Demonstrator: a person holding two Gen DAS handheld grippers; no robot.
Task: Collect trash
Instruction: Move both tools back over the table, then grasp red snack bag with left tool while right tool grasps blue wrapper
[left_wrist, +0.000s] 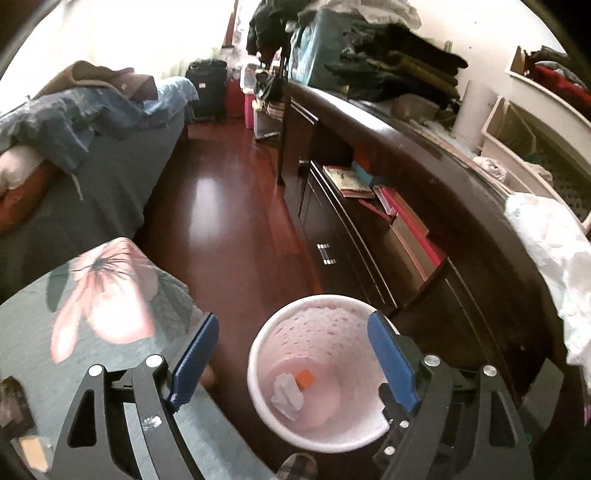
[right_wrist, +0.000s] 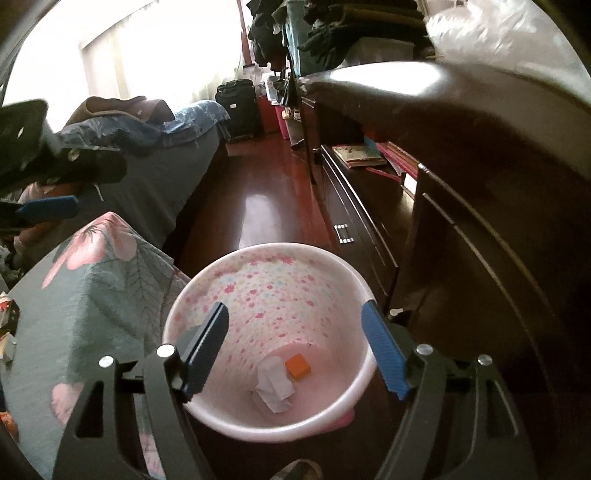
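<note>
A pink flower-patterned bin (left_wrist: 258, 369) (right_wrist: 177, 314) stands on the dark red floor. Inside lie a crumpled white paper (left_wrist: 286, 395) (right_wrist: 273, 384) and a small orange block (left_wrist: 304, 378) (right_wrist: 297, 365). My left gripper (left_wrist: 295, 354) is open and empty, above the bin's left side. My right gripper (right_wrist: 295, 347) is open and empty, directly over the bin's mouth. The left gripper also shows in the right wrist view (right_wrist: 48, 210) at the far left, above the table.
A table with a grey-green flowered cloth (left_wrist: 92, 325) (right_wrist: 92, 295) stands left of the bin, with small items (right_wrist: 7, 325) at its edge. A dark wooden cabinet (left_wrist: 424, 240) (right_wrist: 480, 221) runs along the right, a white plastic bag (left_wrist: 554, 258) on top. A bed (left_wrist: 92, 147) lies far left.
</note>
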